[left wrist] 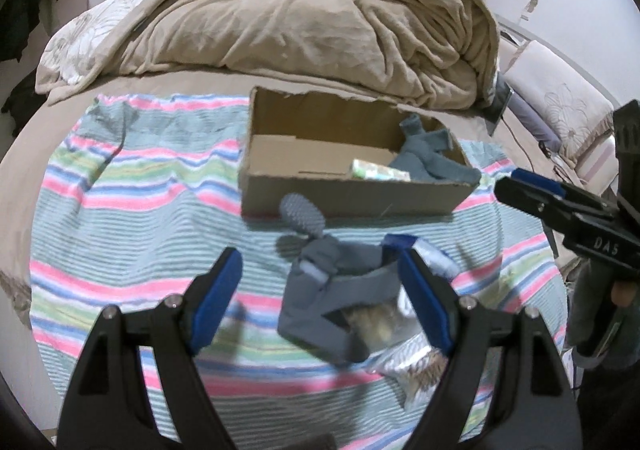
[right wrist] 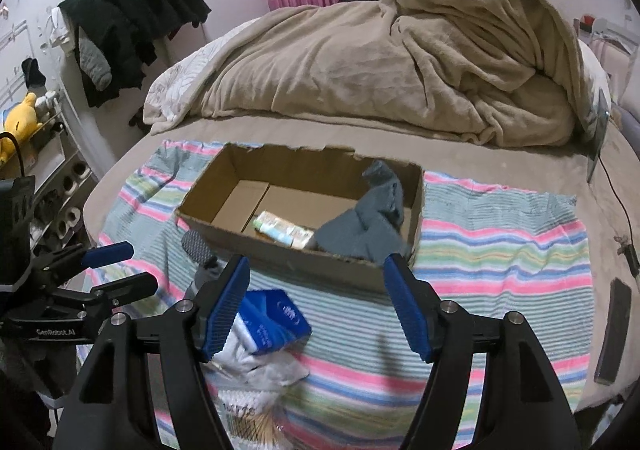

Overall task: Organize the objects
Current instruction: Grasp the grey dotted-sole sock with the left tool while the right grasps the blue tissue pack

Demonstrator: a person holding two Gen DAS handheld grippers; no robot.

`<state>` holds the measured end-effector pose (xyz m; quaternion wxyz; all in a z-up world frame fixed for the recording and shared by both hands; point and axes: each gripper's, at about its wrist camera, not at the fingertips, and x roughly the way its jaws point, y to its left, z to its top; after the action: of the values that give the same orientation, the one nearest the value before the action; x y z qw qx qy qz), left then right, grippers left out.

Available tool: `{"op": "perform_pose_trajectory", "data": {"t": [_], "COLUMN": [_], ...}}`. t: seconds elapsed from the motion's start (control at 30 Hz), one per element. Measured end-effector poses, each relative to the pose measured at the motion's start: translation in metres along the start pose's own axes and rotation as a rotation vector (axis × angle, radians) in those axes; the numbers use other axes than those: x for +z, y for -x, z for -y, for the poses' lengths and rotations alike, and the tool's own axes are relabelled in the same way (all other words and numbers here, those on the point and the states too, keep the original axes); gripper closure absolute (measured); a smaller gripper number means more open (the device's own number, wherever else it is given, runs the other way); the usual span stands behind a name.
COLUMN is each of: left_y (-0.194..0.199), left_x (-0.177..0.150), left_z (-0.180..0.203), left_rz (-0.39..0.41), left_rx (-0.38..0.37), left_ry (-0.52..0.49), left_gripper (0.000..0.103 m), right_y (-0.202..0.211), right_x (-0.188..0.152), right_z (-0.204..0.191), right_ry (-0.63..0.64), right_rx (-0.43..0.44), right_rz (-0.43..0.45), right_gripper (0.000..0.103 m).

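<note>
An open cardboard box (left wrist: 360,198) (right wrist: 320,262) stands on a striped towel (left wrist: 132,210) on the bed. A grey cloth (left wrist: 432,158) (right wrist: 372,218) and a pale green packet (left wrist: 380,170) (right wrist: 284,230) lie in it. In front of the box lies a grey dotted sock (left wrist: 302,214) (right wrist: 198,244). My left gripper (left wrist: 320,298) (right wrist: 116,268) is open over a crumpled grey garment (left wrist: 320,290), whose edge is beside the right pad. My right gripper (right wrist: 316,306) (left wrist: 528,190) is open with nothing pressed between its pads. A blue box (right wrist: 276,318) on a white bag (right wrist: 264,370) lies by its left pad.
A heaped beige blanket (left wrist: 320,22) (right wrist: 400,70) fills the bed behind the box. A dark phone (right wrist: 614,334) lies at the towel's right edge, with a cable (right wrist: 620,202) beyond it. Dark clothes (right wrist: 136,22) hang at the left above a yellow plush toy (right wrist: 20,118).
</note>
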<state>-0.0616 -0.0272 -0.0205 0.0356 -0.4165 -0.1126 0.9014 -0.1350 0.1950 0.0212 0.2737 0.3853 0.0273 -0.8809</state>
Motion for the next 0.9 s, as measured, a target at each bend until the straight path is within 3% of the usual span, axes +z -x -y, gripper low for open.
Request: {"op": "perform_pose_trajectory", "data": {"t": [0.9], "left_y": [-0.041], "left_x": [-0.022], "left_z": [-0.022], "left_rz": [-0.085], "left_rx": [-0.006], "left_ry": [0.008], "left_gripper": [0.022], "right_y": [-0.054], "right_x": [-0.031], "right_z": [-0.045], "right_ry": [0.089], "right_rx": [0.063], "right_rz": [-0.165], "right_gripper": [0.032]}}
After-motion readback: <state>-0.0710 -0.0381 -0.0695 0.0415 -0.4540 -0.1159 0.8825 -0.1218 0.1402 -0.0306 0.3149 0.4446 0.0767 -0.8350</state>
